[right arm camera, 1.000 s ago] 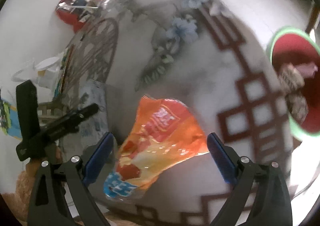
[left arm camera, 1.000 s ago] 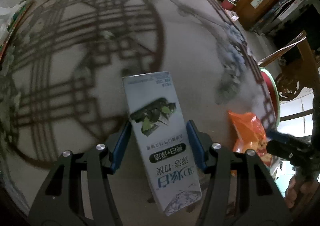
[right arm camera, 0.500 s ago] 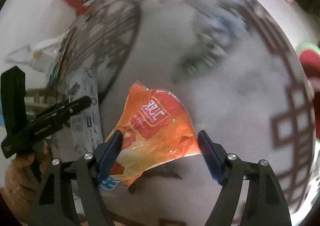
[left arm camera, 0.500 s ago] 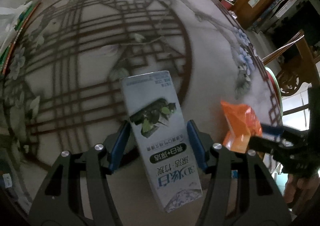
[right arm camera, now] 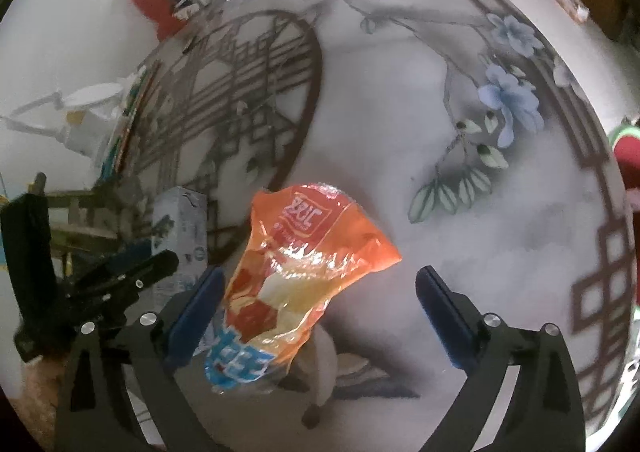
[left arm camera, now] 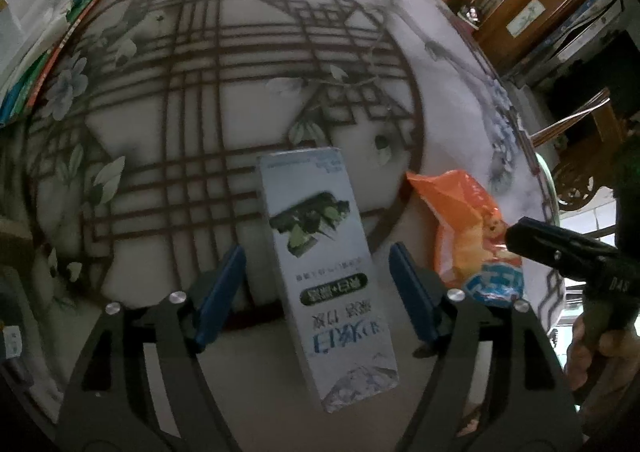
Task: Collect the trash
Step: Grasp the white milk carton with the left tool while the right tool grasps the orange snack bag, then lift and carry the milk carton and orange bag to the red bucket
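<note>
A pale blue-grey carton (left arm camera: 324, 260) with green leaf print lies on the round patterned table (left arm camera: 240, 64), its near end between the jaws of my left gripper (left arm camera: 316, 292). The jaws stand open, with gaps on both sides of the carton. An orange snack bag (right arm camera: 304, 276) lies on the table between the jaws of my right gripper (right arm camera: 320, 312), which is open wide; the bag leans towards the left finger. The bag also shows in the left wrist view (left arm camera: 464, 236), and the carton in the right wrist view (right arm camera: 180, 228).
A red bin with a green rim (right arm camera: 628, 156) holding trash stands past the table's right edge. Papers and colourful books (left arm camera: 44, 52) lie at the table's left side. Red items (right arm camera: 160, 0) sit at the far edge. Wooden furniture (left arm camera: 532, 4) stands beyond the table.
My left gripper has opened and let go of the carton, which now lies loose between the jaws. My right gripper has opened wider around the orange bag. Both views have shifted over the table.
</note>
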### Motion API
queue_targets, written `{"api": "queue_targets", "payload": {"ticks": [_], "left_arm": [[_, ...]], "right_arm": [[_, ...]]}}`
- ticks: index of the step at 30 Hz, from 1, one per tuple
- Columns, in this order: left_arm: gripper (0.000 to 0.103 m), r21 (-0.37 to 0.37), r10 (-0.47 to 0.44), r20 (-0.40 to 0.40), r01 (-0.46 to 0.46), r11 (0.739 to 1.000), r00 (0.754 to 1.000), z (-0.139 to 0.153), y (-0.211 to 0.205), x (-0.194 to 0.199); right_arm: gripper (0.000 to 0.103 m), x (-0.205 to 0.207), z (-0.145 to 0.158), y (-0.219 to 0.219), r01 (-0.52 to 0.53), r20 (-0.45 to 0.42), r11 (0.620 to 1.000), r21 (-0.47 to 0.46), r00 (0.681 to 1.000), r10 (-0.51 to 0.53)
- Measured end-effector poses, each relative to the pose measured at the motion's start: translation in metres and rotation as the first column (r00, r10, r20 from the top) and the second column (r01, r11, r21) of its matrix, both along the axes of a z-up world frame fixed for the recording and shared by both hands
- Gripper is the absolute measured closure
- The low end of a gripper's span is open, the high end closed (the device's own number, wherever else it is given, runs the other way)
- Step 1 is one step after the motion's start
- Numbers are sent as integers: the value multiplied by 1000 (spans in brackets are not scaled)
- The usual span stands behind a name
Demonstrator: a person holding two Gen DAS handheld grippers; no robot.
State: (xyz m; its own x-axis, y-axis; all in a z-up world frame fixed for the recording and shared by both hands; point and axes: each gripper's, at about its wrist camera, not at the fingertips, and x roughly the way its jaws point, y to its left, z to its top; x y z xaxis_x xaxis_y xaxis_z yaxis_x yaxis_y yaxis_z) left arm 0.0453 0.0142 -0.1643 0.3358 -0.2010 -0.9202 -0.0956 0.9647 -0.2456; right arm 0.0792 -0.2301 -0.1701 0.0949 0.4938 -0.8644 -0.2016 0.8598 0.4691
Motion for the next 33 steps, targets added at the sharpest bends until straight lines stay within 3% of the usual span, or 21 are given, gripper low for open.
{"api": "queue_targets", "payload": {"ticks": [7, 9, 23, 27, 28, 30, 31, 33], "left_arm": [[33, -20, -46, -29, 46, 999, 999, -11, -11, -3], [47, -21, -46, -24, 46, 999, 999, -11, -10, -2], [49, -51, 2, 64, 1, 999, 998, 19, 5, 9], [50, -61, 13, 86, -8, 998, 996, 28, 8, 12], [50, -62, 14, 92, -8, 998, 996, 30, 9, 12], [50, -63, 17, 107, -10, 998, 994, 35, 10, 12], [50, -62, 17, 115, -10, 998, 993, 38, 9, 12], [51, -63, 15, 130, -7, 998, 991, 43, 9, 14]], "right_arm": [[10, -7, -17, 11, 17, -82, 1000, 10, 997, -16], [10, -6, -17, 10, 30, -85, 999, 12, 996, -29], [10, 0, -8, 29, 31, -70, 999, 41, 997, -28], [9, -2, -15, 42, -20, -80, 1000, -15, 997, 19], [11, -4, -18, 45, -31, -79, 999, -30, 996, 29], [33, -7, -17, 48, -46, -69, 998, -31, 997, 44], [39, -7, -17, 49, -51, -65, 998, -31, 997, 49], [40, -6, -12, 49, -53, -53, 998, -20, 997, 52]]}}
